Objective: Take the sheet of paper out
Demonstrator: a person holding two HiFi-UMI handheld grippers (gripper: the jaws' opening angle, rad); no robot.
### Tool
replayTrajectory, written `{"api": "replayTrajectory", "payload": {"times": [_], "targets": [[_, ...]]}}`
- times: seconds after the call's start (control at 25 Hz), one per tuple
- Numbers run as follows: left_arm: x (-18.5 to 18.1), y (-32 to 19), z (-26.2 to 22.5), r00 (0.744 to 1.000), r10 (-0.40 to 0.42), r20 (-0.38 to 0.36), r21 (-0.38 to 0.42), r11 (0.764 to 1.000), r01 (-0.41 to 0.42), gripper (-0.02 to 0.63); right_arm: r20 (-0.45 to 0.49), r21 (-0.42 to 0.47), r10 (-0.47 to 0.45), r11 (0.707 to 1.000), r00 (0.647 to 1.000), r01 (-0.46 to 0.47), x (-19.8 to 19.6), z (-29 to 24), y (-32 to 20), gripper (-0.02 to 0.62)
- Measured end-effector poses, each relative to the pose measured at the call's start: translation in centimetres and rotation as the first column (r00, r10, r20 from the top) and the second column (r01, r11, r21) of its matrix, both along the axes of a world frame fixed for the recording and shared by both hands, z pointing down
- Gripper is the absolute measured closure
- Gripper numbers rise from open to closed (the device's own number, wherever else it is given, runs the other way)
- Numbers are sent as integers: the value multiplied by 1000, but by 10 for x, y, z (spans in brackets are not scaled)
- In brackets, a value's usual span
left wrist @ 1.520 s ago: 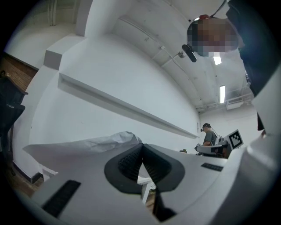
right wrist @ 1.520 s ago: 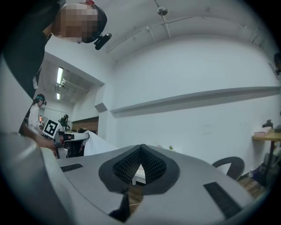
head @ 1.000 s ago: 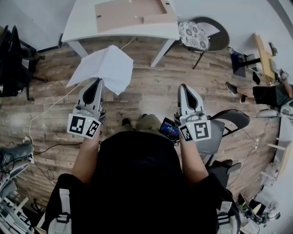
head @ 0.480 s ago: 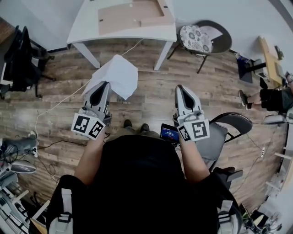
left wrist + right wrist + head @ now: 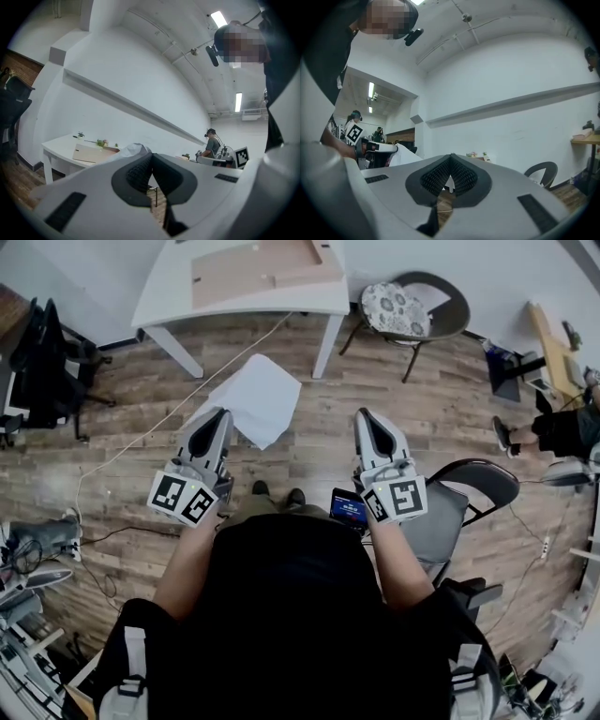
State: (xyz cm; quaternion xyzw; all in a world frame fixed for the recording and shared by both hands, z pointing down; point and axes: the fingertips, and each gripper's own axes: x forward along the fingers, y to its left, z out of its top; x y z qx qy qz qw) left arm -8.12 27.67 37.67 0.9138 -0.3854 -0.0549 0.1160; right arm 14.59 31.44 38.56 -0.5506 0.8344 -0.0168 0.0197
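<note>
The white sheet of paper (image 5: pixel 258 399) hangs crumpled from the tip of my left gripper (image 5: pixel 223 416), whose jaws are shut on its near corner. The sheet floats above the wooden floor, in front of the white table (image 5: pixel 164 298). In the left gripper view the paper (image 5: pixel 132 149) bulges just over the closed tips of the left gripper (image 5: pixel 151 155). My right gripper (image 5: pixel 364 418) is level beside it, jaws together and holding nothing. In the right gripper view the right gripper (image 5: pixel 451 157) shows its tips meeting, and the sheet (image 5: pixel 404 156) appears at the left.
A flat cardboard box (image 5: pixel 262 266) lies on the table. A chair with a patterned cushion (image 5: pixel 398 307) stands right of it. A dark folding chair (image 5: pixel 464 498) is by my right arm. A cable (image 5: pixel 159 432) crosses the floor. Black chairs (image 5: pixel 37 362) stand at left.
Both grippers moved across the floor with the person. The sheet in the left gripper went from spread out to the left of the tip to bunched up on its right.
</note>
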Motion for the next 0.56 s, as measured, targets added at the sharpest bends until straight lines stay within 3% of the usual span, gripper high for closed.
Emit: {"api": "replayTrajectory", "payload": {"times": [0.56], "targets": [[9,1,7,1000,14,15,-49,999,-13,603,19,30,-14,999,1000,14,12,-6,-16,586]]}}
